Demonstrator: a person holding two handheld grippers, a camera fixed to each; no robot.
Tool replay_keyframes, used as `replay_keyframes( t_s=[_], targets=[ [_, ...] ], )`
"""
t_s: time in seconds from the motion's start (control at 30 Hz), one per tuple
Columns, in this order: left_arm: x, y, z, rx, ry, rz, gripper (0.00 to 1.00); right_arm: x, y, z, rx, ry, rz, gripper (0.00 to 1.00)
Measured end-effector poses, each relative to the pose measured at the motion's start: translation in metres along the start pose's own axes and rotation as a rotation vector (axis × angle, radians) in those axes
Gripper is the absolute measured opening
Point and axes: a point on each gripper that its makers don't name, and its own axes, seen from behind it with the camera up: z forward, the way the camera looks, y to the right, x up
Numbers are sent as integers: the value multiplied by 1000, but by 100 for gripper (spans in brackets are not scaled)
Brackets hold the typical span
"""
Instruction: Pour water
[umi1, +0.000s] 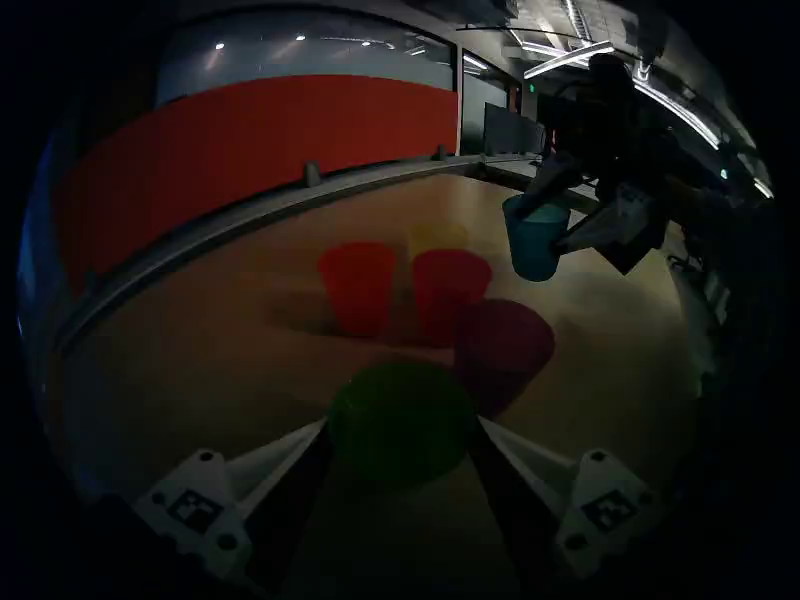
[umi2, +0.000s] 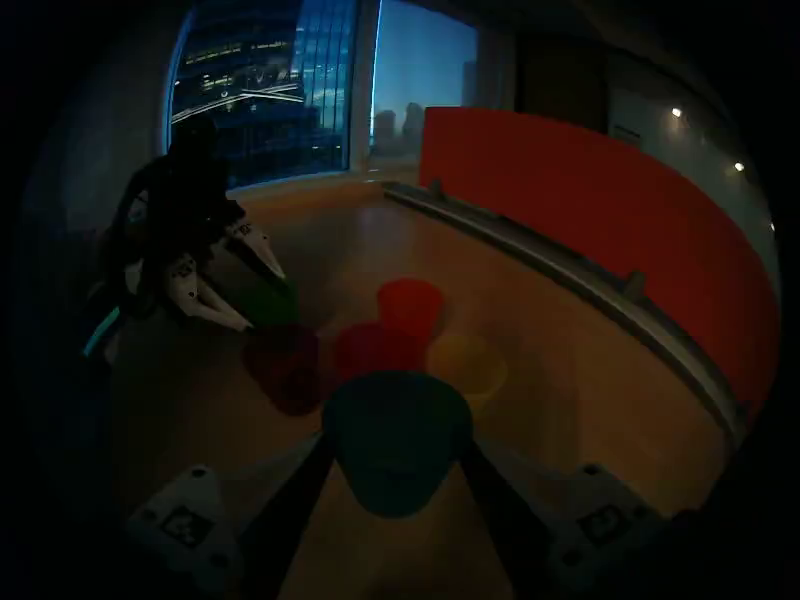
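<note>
My left gripper (umi1: 402, 424) is shut on a green cup (umi1: 400, 450), which stands upright low over the wooden table (umi1: 230, 350). In the same view my right gripper (umi1: 548, 212) holds a blue cup (umi1: 533, 245) upright, raised above the table at the far right. The right gripper view shows that gripper (umi2: 398, 438) shut on the blue cup (umi2: 395, 465). Farther left there, the left gripper (umi2: 265, 300) grips the green cup (umi2: 270, 303). Between them stand a maroon cup (umi1: 505, 350), a red cup (umi1: 450, 295), an orange-red cup (umi1: 357, 285) and a yellow cup (umi1: 437, 237). No water shows in the dim light.
A red partition (umi1: 260, 140) with a rail runs along the table's far side. Windows (umi2: 265, 100) show a city at dusk. A person in dark clothes (umi2: 180, 200) holds the left gripper. The scene is very dark.
</note>
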Motion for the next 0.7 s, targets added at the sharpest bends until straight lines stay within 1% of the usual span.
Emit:
replay_keyframes(
  t_s=[0.1, 0.2, 0.3, 0.5, 0.7],
  targets=[
    [-5, 0, 0, 3, -15, 6, 93, 0, -1, 1, 1, 0, 0, 94],
    [-11, 3, 1, -2, -40, 8, 94, -2, -2, 2, 0, -3, 0, 94],
    [-15, 6, 1, -6, -51, 12, 95, -6, -4, 4, 0, -11, -3, 94],
    [-19, 3, -5, 14, -52, 24, 96, -15, -8, 12, 4, -30, -7, 95],
    [-20, 1, -17, 27, -37, 14, 97, -27, -15, 24, 17, -53, -3, 95]
  ],
)
